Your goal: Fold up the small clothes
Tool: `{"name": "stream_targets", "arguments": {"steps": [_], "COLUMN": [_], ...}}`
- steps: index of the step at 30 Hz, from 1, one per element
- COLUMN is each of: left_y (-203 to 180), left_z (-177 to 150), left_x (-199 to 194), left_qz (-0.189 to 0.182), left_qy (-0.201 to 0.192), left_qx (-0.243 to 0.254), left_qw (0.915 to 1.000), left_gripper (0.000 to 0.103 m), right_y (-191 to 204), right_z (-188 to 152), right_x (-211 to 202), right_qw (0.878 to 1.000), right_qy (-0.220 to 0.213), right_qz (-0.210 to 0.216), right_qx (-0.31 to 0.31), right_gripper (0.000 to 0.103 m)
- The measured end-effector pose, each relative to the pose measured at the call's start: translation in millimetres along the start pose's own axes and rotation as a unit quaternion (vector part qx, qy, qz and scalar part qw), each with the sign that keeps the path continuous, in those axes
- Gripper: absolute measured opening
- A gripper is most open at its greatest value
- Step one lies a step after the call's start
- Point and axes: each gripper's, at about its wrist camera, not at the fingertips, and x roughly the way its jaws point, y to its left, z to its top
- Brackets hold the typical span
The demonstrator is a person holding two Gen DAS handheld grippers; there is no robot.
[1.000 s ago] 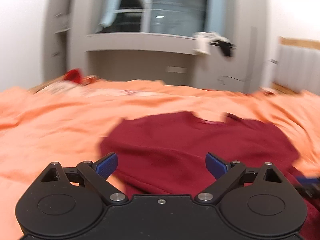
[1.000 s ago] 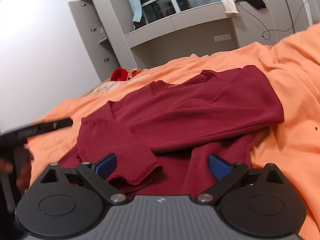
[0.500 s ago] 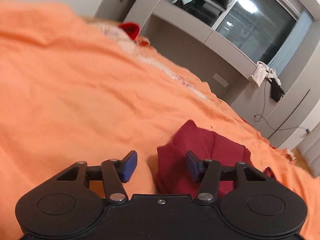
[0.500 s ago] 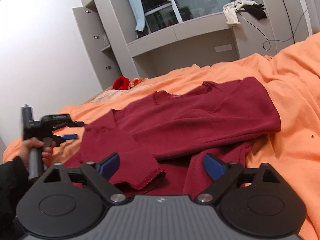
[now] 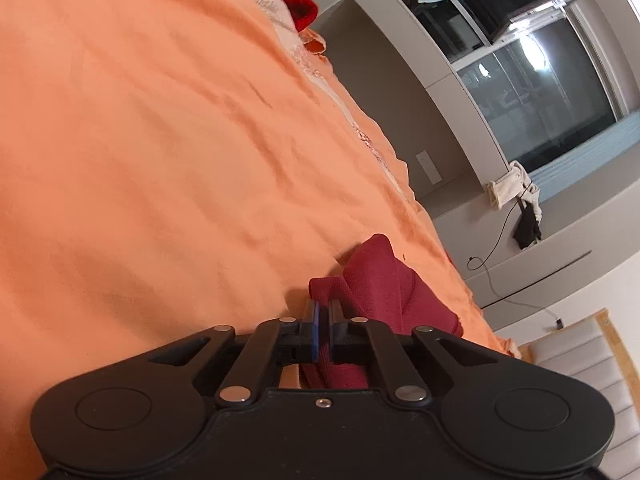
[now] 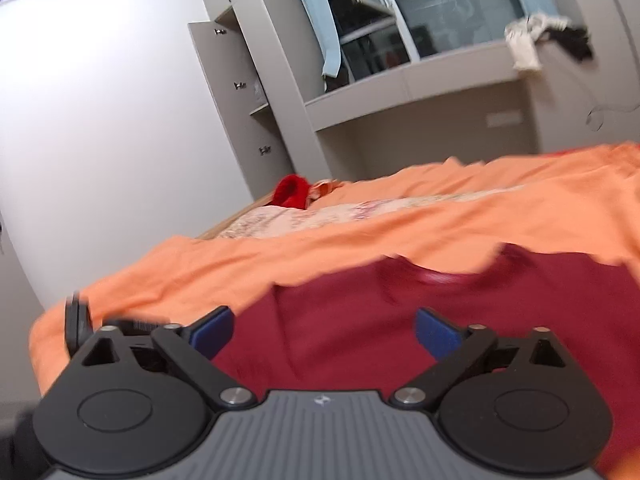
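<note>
A dark red long-sleeved top (image 6: 360, 320) lies spread on an orange bedsheet (image 6: 400, 236). In the left wrist view the same top (image 5: 380, 276) shows bunched at its edge. My left gripper (image 5: 322, 312) is shut on a fold of the red top at its edge, low over the sheet (image 5: 160, 160). My right gripper (image 6: 324, 328) is open and empty, hovering just above the middle of the top, jaws wide apart. The left gripper's body (image 6: 80, 320) shows at the left edge of the right wrist view.
A bright red item (image 6: 292, 192) and patterned cloth (image 6: 320, 216) lie at the far end of the bed. Grey cabinets (image 6: 248, 92), a window ledge with white and black clothes (image 6: 536, 40) and a cable stand behind. A padded headboard (image 5: 580, 352) is at right.
My left gripper has closed its jaws on the top's edge. My right gripper has moved forward and lower over the top, staying open.
</note>
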Motion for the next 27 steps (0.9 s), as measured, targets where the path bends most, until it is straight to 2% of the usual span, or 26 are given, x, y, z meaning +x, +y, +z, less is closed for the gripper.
{"name": "stream_targets", "arguments": {"steps": [2, 5, 6, 8, 13, 14, 15, 16, 17, 18, 20, 22, 24, 27], "left_y": [0, -3, -5, -8, -12, -12, -13, -14, -15, -17, -16, -15, -15, -16], "left_z": [0, 0, 1, 0, 1, 2, 2, 2, 0, 0, 0, 0, 0, -2], "left_x": [0, -1, -1, -2, -1, -2, -2, -2, -4, -5, -7, -7, -6, -5], "left_qz": [0.008, 0.018, 0.022, 0.028, 0.035, 0.036, 0.036, 0.038, 0.040, 0.044, 0.054, 0.064, 0.070, 0.079], "left_qy": [-0.001, -0.002, -0.003, -0.006, -0.010, -0.011, -0.012, -0.012, -0.013, -0.016, -0.018, -0.021, -0.019, -0.020], "left_qx": [-0.006, -0.010, -0.008, -0.003, 0.002, 0.003, 0.004, 0.008, 0.013, 0.016, 0.013, 0.009, 0.009, 0.020], "left_qw": [1.0000, 0.9998, 0.9997, 0.9996, 0.9993, 0.9993, 0.9993, 0.9992, 0.9990, 0.9988, 0.9983, 0.9977, 0.9973, 0.9965], "left_gripper": [0.002, 0.001, 0.001, 0.001, 0.000, 0.000, 0.000, 0.000, 0.000, 0.000, 0.000, 0.000, 0.000, 0.000], "right_y": [6, 18, 23, 35, 64, 68, 72, 75, 79, 84, 92, 91, 86, 84], "right_z": [17, 29, 30, 30, 20, 17, 13, 10, 8, 7, 8, 14, 19, 18], "right_x": [42, 103, 121, 154, 221, 230, 238, 243, 248, 249, 240, 231, 229, 234], "right_qw": [0.999, 0.995, 0.994, 0.995, 0.991, 0.989, 0.986, 0.985, 0.984, 0.985, 0.990, 0.993, 0.994, 0.993], "right_qy": [0.014, 0.033, 0.042, 0.064, 0.133, 0.148, 0.162, 0.172, 0.177, 0.172, 0.137, 0.108, 0.098, 0.108], "right_qz": [0.014, 0.028, 0.026, 0.018, -0.005, -0.006, -0.003, 0.000, -0.005, -0.009, -0.023, -0.030, -0.035, -0.032], "right_qx": [0.045, 0.093, 0.093, 0.076, 0.028, 0.029, 0.031, 0.028, 0.017, 0.002, -0.036, -0.038, -0.022, -0.025], "right_gripper": [0.089, 0.075, 0.070, 0.065, 0.059, 0.047, 0.031, 0.024, 0.009, 0.002, 0.002, 0.002, 0.002, 0.004]}}
